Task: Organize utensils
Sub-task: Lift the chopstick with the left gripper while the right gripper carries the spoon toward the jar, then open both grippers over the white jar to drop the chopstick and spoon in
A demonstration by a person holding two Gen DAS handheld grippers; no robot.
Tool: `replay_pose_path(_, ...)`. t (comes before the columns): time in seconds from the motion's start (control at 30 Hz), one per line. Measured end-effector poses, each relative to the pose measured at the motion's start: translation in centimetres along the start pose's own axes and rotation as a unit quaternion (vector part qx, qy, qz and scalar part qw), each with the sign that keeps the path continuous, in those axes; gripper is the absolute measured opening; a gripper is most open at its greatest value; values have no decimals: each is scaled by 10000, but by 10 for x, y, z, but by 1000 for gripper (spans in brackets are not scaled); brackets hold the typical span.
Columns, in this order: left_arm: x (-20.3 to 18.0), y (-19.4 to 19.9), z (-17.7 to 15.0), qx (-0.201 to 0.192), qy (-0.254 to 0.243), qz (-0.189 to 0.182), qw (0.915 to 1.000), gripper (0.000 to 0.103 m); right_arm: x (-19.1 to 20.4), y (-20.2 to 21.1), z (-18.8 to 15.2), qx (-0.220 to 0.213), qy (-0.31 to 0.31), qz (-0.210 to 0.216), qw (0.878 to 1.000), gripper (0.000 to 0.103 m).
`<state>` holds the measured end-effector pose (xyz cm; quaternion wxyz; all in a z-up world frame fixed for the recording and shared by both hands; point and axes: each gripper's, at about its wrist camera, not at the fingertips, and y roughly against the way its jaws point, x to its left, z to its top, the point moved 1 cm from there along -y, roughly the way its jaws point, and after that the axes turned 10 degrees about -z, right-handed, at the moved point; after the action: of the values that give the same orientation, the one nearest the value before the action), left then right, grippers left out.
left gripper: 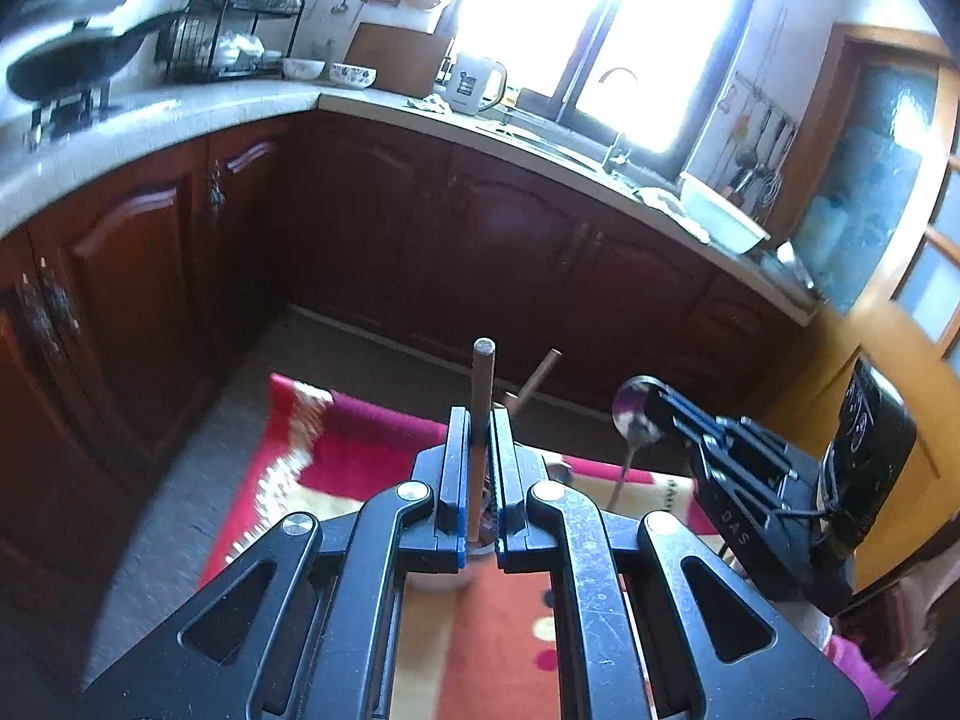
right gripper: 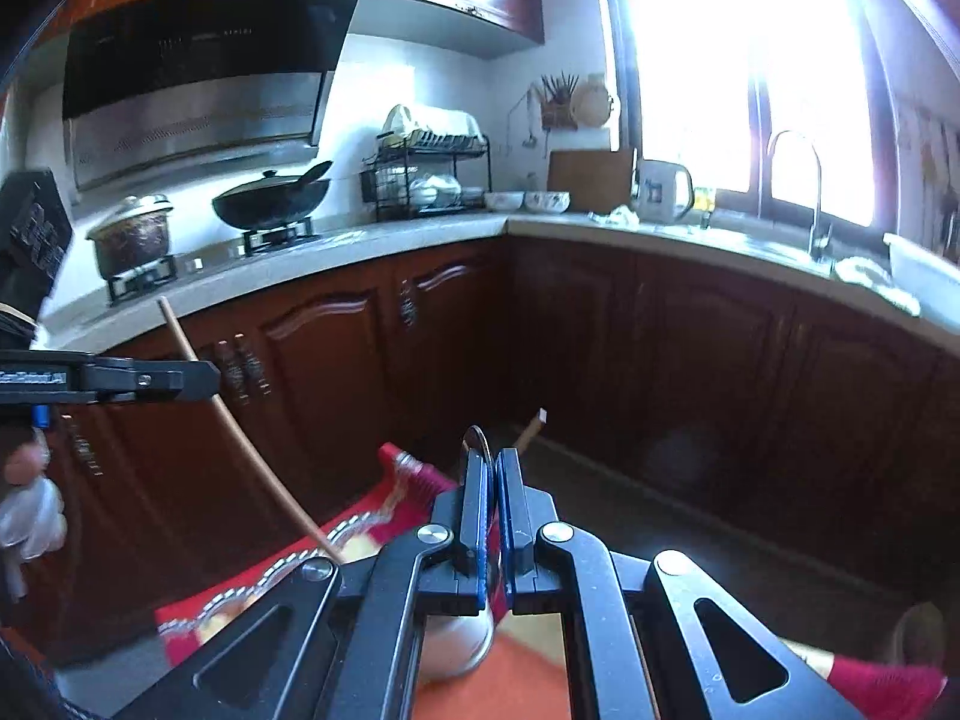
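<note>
A chopstick (left gripper: pixel 482 414) is clamped in the left claw (left gripper: pixel 480 468) and a spoon (right gripper: pixel 477 450) in the right claw (right gripper: pixel 493 516), both held upright at lower centre, probably for sorting.

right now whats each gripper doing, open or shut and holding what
left gripper: shut on a chopstick
right gripper: shut on a metal spoon

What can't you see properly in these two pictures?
- Left wrist view: the lower end of the chopstick is hidden behind the left gripper.
- Right wrist view: the spoon shows only an edge; the right gripper covers the rest.
- Both views: the white cup is blurred and mostly hidden by the grippers.
</note>
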<state>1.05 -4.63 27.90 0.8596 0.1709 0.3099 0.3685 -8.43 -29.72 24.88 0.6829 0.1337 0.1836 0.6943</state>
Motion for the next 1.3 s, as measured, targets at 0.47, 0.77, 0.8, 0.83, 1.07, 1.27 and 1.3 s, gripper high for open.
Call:
replay_pose_path(0.47, 32, -78, -15, 618, 28, 230, 9978, 5, 45, -90, -34, 277, 884, -443, 9947, 3)
replay_pose_path(0.77, 32, -89, -11, 515, 194, 183, 9983, 5, 42, -96, -66, 748, 886, -102, 9932, 3)
replay_pose_path(0.8, 31, -90, -11, 496, 205, 180, 9984, 5, 39, -95, -67, 792, 815, -62, 9935, 3)
replay_pose_path(0.83, 31, -91, -11, 495, 232, 183, 9983, 5, 33, -94, -66, 840, 668, 40, 9942, 3)
replay_pose_path(1.07, 36, -96, -16, 536, 532, 163, 9970, 15, 4, -65, -63, 876, -21, 355, 9955, 26)
replay_pose_path(1.27, 29, -87, -22, 527, 530, 141, 9971, 33, -1, -42, -71, 946, -82, 307, 9950, 39)
replay_pose_path(1.3, 27, -86, -23, 520, 535, 133, 9971, 38, -3, -38, -73, 949, -129, 321, 9949, 39)
